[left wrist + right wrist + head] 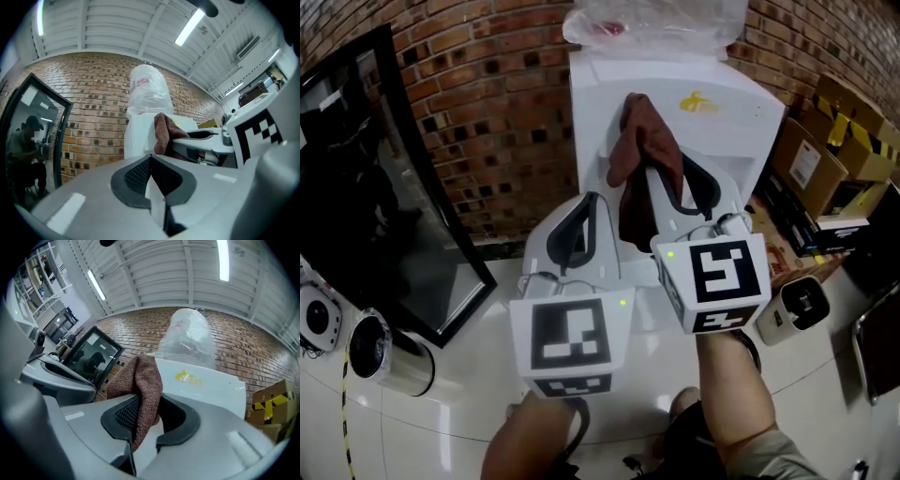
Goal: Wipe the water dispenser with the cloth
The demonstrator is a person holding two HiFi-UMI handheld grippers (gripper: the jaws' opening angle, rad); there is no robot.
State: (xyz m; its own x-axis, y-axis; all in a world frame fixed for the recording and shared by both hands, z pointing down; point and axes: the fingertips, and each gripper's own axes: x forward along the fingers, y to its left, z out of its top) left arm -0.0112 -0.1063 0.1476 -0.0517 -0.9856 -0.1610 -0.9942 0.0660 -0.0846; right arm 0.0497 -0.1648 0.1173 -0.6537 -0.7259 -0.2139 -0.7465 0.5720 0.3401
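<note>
Right gripper view: cloth (142, 380), pinched by the right hand-held gripper (147, 412), could be dragged loose against the water dispenser (206, 386).

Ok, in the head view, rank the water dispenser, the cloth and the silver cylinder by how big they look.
Largest: water dispenser.
Then: cloth.
Smallest: silver cylinder, though it looks close to the cloth, which hangs nearer the camera, so that pair is unsure.

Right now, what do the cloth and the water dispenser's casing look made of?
The cloth looks like terry or microfibre, matte reddish-brown: nubby looped texture, limp folds. The water dispenser looks like moulded white plastic, smooth with a soft sheen and rounded edges; painted metal can't be ruled out.
</note>
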